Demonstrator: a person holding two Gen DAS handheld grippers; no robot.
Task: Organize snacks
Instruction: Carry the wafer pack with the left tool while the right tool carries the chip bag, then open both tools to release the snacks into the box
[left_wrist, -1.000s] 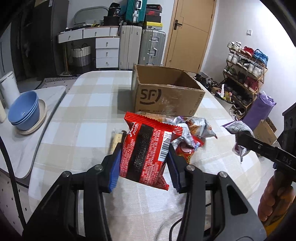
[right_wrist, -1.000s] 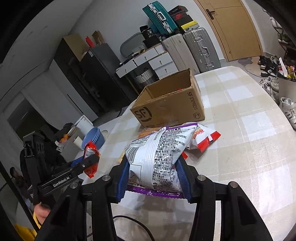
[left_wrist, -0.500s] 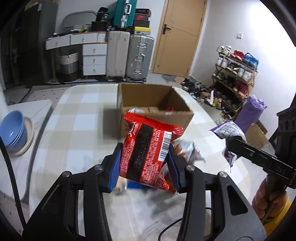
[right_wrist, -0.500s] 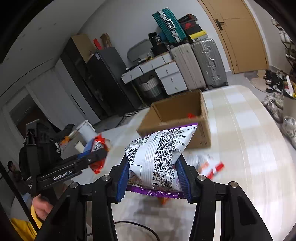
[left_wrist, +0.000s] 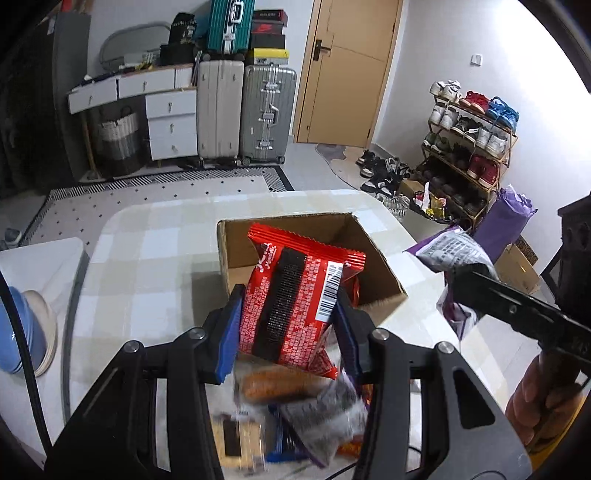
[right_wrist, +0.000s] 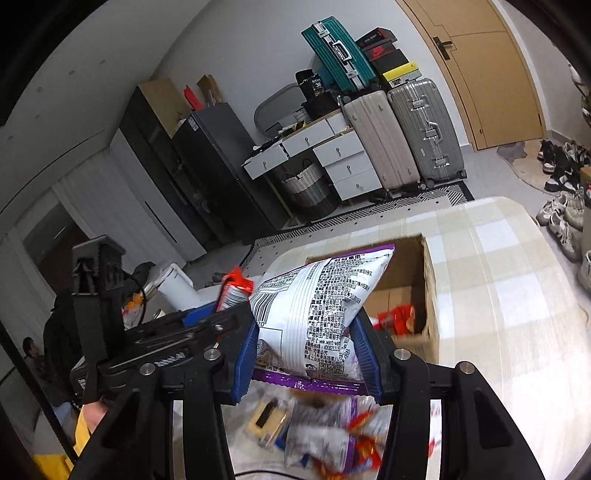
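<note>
My left gripper is shut on a red snack packet and holds it in the air near the front of the open cardboard box. My right gripper is shut on a white and purple snack bag, raised in front of the same box. The right gripper and its bag show at the right of the left wrist view. A pile of loose snacks lies on the checked table below both grippers. A red packet lies inside the box.
A blue bowl on a plate sits on a side surface at the left. Suitcases, drawers and a door stand behind the table. A shoe rack is at the right. The table's rounded far edge lies beyond the box.
Both grippers have risen and moved forward toward the box with their packets still held. The snack pile now lies beneath them and the box interior shows from above.
</note>
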